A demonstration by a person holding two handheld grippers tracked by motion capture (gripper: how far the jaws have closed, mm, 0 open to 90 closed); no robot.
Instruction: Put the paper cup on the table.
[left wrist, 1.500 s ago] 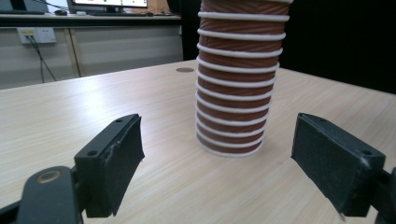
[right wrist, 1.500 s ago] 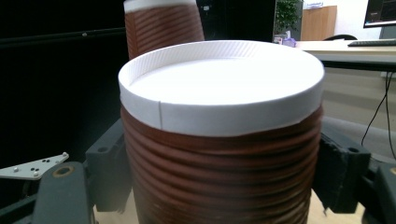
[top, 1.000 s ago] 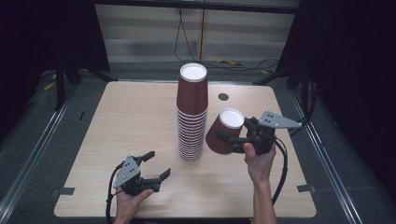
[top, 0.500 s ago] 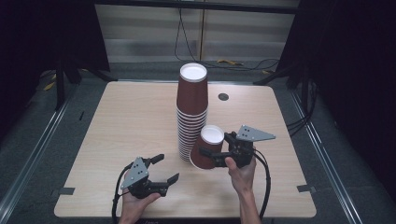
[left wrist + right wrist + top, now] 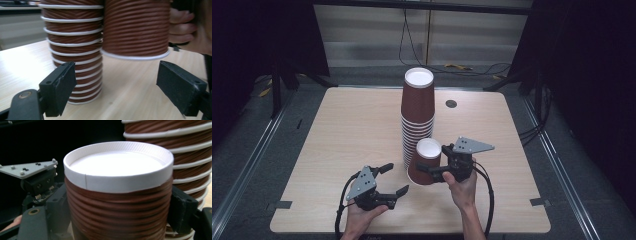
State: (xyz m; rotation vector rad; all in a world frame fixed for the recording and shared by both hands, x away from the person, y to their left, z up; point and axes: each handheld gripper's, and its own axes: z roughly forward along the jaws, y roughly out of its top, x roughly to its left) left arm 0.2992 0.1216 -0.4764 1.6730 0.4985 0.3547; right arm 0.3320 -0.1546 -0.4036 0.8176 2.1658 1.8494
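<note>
Right tool [image 5: 428, 169] pinches an upside-down brown cup [image 5: 425, 162], its rim just above the desk [image 5: 337, 130], beside the cup stack [image 5: 417, 120] near desk center. Left tool [image 5: 392, 180] by the front edge, jaws spread, empty.

The stack of cups [image 5: 417, 120] stands mid-counter [image 5: 337, 130]; a single upside-down cup [image 5: 426, 162] sits just before it, slightly right; the left gripper [image 5: 388, 180] lies before it, left.

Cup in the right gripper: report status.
Right gripper shut on upturned cup, rim just above table. Left gripper open, empty. Cup stack close beside it.
</note>
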